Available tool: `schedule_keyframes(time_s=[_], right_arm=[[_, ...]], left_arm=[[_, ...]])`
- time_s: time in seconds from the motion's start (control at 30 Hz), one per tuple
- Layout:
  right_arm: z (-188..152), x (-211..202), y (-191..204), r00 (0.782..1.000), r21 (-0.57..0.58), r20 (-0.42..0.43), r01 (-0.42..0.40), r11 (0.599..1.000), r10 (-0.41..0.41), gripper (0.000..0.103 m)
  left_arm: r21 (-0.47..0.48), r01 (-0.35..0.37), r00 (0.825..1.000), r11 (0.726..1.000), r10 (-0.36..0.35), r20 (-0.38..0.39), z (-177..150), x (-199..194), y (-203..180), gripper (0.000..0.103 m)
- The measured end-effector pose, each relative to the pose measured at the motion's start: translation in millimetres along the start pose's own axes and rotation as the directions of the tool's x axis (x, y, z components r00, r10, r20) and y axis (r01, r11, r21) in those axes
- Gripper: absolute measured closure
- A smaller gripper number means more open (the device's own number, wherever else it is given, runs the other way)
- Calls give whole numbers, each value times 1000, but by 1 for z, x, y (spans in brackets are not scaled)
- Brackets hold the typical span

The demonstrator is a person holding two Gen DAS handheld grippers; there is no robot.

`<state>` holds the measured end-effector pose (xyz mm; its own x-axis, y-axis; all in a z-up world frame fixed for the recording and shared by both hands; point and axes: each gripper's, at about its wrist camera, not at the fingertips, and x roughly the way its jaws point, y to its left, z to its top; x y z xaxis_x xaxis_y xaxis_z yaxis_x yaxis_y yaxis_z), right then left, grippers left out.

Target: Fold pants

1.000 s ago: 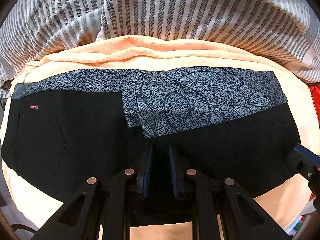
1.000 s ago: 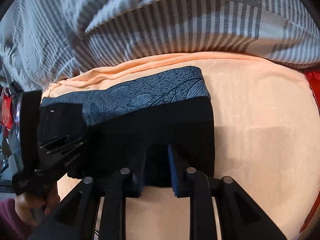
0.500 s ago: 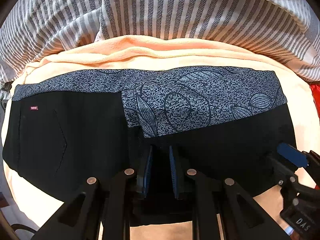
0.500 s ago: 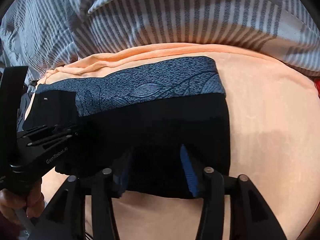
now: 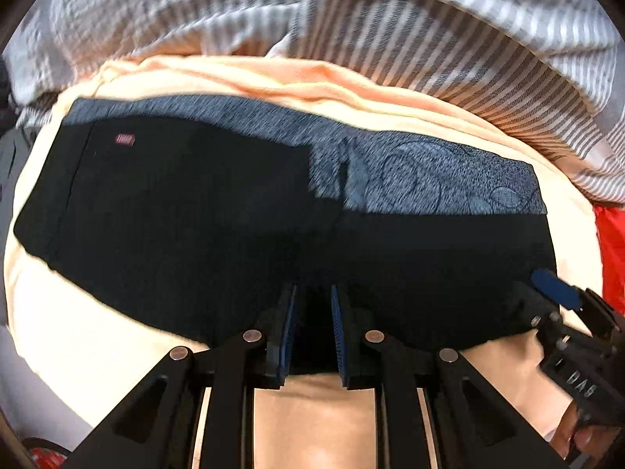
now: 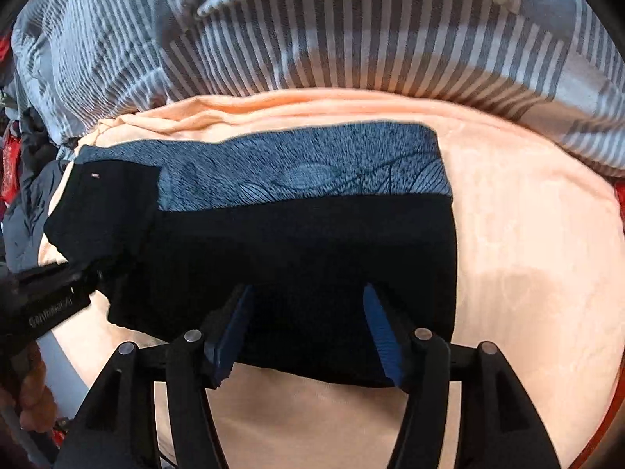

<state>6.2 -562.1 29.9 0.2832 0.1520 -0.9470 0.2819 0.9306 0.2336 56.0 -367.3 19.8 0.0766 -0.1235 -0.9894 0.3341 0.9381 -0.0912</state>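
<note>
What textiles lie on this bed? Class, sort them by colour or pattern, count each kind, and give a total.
Black and grey-patterned pants: 1
Peach blanket: 1
Grey-and-white striped cover: 1
Red cloth at the edge, only partly in view: 1
Total: 4

pants (image 5: pixel 218 234): black, with a blue-grey speckled panel of dark leaf and swirl lines, small dark-red tag | blanket (image 6: pixel 527 234): plain peach | bedding (image 6: pixel 351 31): grey and white stripes | left claw (image 5: pixel 312 332): black with blue pads | right claw (image 6: pixel 308 328): black with blue pads
</note>
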Motion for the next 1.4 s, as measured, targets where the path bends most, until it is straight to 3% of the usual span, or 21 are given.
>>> schedule_keyframes(time_s=[0.1, 0.23, 0.37, 0.47, 0.5, 0.57, 0.63, 0.7, 0.8, 0.93, 0.97, 1.0, 1.03, 1.17, 1.4], right_arm=[[7, -5, 12, 997, 2, 28, -65, 998, 65, 52], [33, 12, 46, 995, -50, 23, -93, 994, 94, 69], [58, 41, 67, 993, -10, 20, -112, 994, 112, 70], [56, 81, 88, 988, -17, -100, -120, 993, 118, 70], [54, 77, 93, 993, -35, -64, -98, 995, 96, 70], [47, 68, 101, 990, -59, -94, -113, 992, 107, 70], [33, 56, 101, 984, -35, -118, -135, 990, 130, 69], [19, 45, 101, 990, -55, -110, -92, 994, 85, 64], [-1, 28, 99, 998, -92, -63, 0, 996, -6, 37], [-13, 27, 91, 997, -83, -74, 31, 996, -37, 36], [-13, 27, 90, 996, -96, -74, 42, 994, -49, 36], [-13, 28, 92, 995, -108, -77, 54, 993, -62, 36], [-12, 28, 94, 994, -117, -79, 63, 991, -73, 35], [-11, 29, 96, 993, -110, -83, 72, 991, -81, 33], [-8, 21, 97, 993, -84, -87, 73, 994, -81, 33]], left_arm=[[-26, 19, 1000, 999, -19, 6, -9, -4, 9, 84], [-42, 53, 999, 998, -52, 14, -16, -5, 25, 84], [-49, 68, 998, 996, -67, 22, -19, -8, 47, 84], [-74, 65, 997, 995, -62, 36, -22, -11, 65, 84], [-85, 62, 998, 994, -59, 37, -23, -12, 71, 84], [-104, 56, 998, 993, -53, 32, -25, -13, 83, 84], [-119, 53, 998, 991, -50, 29, -27, -13, 92, 84], [-121, 38, 999, 992, -36, 22, -28, -13, 96, 84], [-125, 38, 999, 991, -36, 20, -29, -13, 101, 84], [-127, 40, 999, 991, -39, 6, -28, -10, 104, 83], [-126, 36, 999, 991, -35, 10, -28, -11, 104, 81], [-127, 34, 999, 991, -33, 11, -28, -11, 104, 49], [-137, 35, 999, 990, -33, 14, -27, -11, 105, 2], [-156, 36, 998, 987, -28, 51, -26, -17, 111, 1], [-200, 18, 999, 980, -13, 30, -22, -6, 122, 1]])
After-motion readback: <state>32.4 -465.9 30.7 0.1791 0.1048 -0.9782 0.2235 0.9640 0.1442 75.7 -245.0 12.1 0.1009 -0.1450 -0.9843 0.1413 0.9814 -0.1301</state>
